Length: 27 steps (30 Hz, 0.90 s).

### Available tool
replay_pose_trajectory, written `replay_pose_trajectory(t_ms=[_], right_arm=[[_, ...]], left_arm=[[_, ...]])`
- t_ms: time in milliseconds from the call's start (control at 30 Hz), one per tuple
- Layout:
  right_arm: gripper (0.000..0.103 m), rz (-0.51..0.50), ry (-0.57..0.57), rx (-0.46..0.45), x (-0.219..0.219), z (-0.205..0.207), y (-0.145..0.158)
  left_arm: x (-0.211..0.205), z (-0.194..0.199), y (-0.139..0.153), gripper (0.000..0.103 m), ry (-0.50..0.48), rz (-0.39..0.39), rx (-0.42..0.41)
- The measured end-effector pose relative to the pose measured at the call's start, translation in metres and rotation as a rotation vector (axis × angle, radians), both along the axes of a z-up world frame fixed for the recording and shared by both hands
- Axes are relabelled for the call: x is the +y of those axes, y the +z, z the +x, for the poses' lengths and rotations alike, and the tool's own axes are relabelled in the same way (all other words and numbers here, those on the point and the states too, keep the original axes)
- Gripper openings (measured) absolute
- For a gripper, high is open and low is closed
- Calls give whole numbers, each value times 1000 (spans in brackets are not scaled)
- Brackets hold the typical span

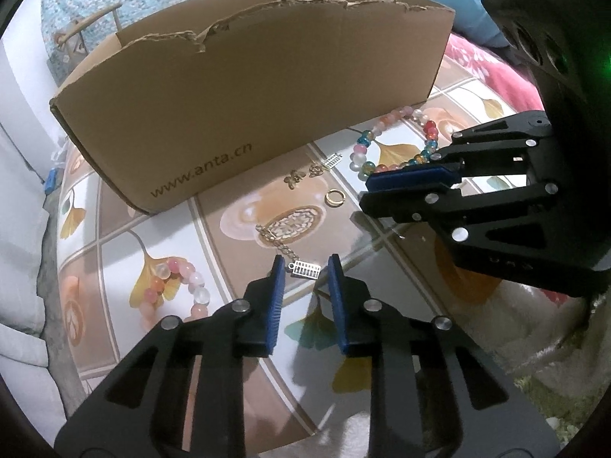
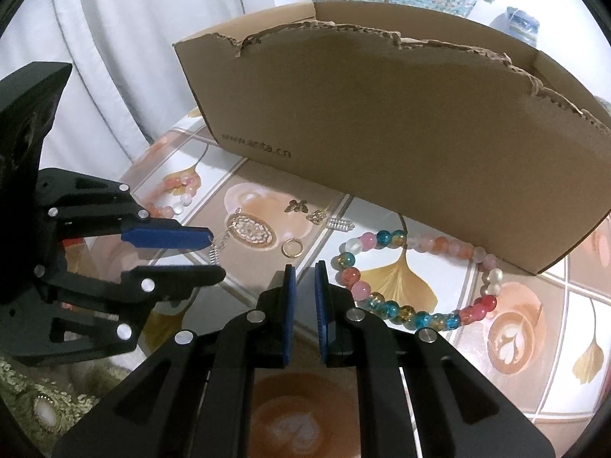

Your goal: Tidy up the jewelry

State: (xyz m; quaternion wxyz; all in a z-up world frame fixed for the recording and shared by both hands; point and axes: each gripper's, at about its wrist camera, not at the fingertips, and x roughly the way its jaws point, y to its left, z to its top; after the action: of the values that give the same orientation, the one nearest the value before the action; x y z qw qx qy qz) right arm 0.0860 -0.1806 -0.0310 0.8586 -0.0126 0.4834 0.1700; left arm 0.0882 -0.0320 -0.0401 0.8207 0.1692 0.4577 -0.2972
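My left gripper (image 1: 305, 263), jaws narrow, straddles the silver charm (image 1: 304, 269) ungripped; I'd drop lower, then pinch; right gripper (image 2: 304, 267) nearly closed, empty.

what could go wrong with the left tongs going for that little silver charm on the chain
The left tongs straddle the small silver abacus charm, pads not pressing; it lies flat on the glossy table, so it may slip out. Its thin gold chain could drag the gold ring nearby.

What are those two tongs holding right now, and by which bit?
Nothing. The left tongs stand open around the chain's silver charm without pinching it. The right tongs are nearly closed with an empty gap.
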Motion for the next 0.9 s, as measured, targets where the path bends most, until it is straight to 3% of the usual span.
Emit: replay_pose_trajectory(t_ms=[400, 433, 467, 900], right_arm=[[7, 8, 11, 4, 0, -2, 0], [6, 10, 9, 5, 0, -2, 0], [6, 12, 9, 6, 0, -2, 0], [6, 18, 3, -5, -5, -9, 6]], left_arm=[[-2, 2, -1, 15, -11, -5, -15], [-2, 2, 0, 14, -12, -5, -19], [-2, 1, 1, 0, -11, -9, -30], [4, 1, 6, 3, -4, -31, -18]])
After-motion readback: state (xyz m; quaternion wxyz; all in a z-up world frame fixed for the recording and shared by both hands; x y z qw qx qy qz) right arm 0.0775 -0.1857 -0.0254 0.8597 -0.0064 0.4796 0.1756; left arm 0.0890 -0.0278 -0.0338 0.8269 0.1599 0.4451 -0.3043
